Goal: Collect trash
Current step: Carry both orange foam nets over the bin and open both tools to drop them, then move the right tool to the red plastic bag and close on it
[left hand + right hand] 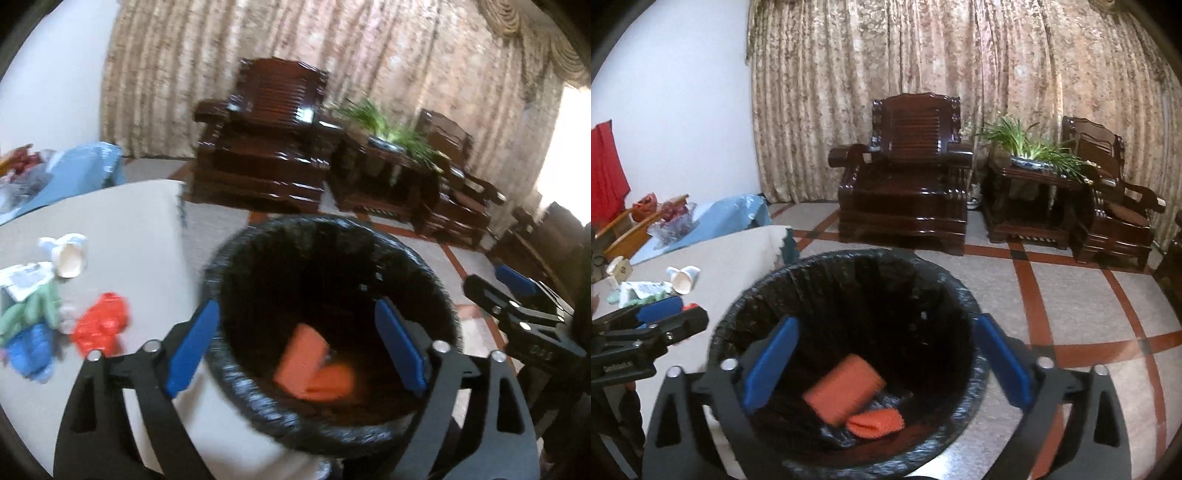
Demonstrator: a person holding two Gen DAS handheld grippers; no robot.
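A trash bin with a black liner (229,373) (967,384) stands beside the table. Two orange pieces (314,365) (846,387) lie at its bottom. My left gripper (295,347) is open and empty above the bin mouth. My right gripper (886,362) is open and empty above the bin too; it shows at the right of the left wrist view (517,295). On the table (140,236) lie a white paper cup (68,256) (683,278), a red wrapper (101,323), green and blue wrappers (29,328) and a printed paper (22,280).
A blue cloth (81,170) (720,218) with bagged items lies at the table's far end. Dark wooden armchairs (905,195) and a side table with a plant (1030,173) stand by the curtain across a tiled floor (1071,295).
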